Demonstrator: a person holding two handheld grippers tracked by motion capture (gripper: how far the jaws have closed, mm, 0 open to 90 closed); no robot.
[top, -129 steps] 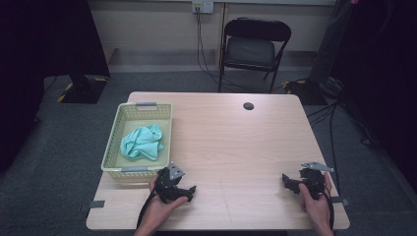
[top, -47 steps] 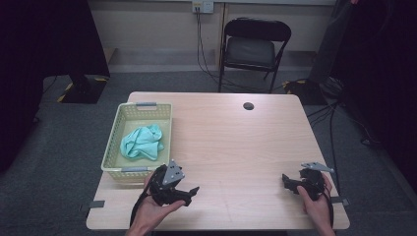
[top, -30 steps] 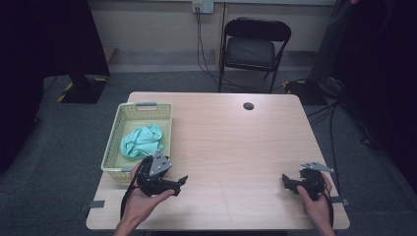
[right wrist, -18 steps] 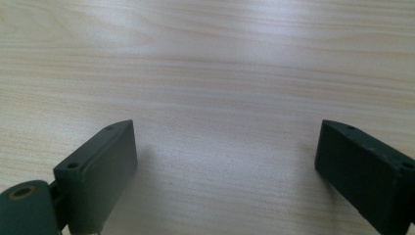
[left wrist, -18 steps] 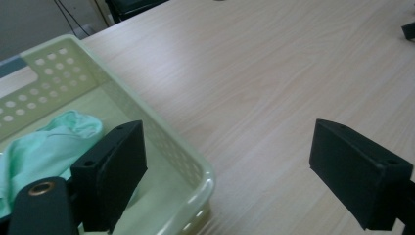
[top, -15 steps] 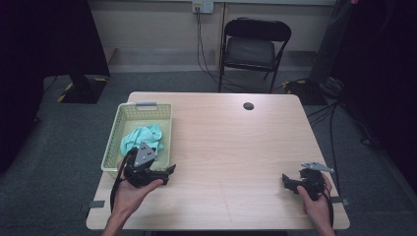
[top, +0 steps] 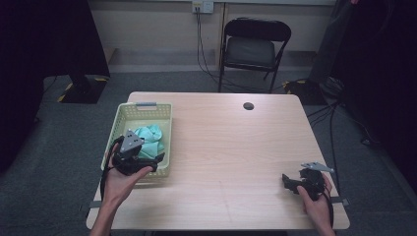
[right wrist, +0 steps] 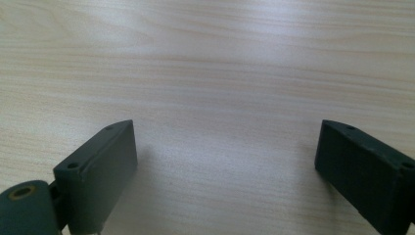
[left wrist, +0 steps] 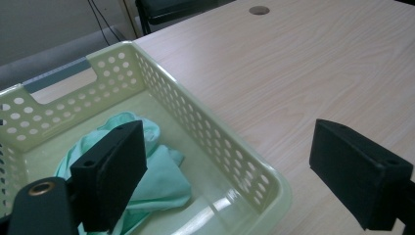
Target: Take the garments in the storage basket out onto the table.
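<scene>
Table (top: pixel 236 147) mid-frame, mostly bare. Basket (top: pixel 164 123) at its left edge w/ green cloth (top: pixel 150 137) still inside, untouched. Left gripper (top: pixel 135 160) over basket's lower part, jaws wide apart, nothing held. Right gripper (top: pixel 300 181) lower right, jaws apart on bare wood. Prob. a cloth pick: approach nearly done, grasp & lift-out left.

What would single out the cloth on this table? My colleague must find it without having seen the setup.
Start at the wooden table and look to its left edge, where a pale yellow-green perforated basket sits. The cloth lies crumpled inside it: mint green and soft, unlike the small dark disc lying near the table's far edge.
</scene>
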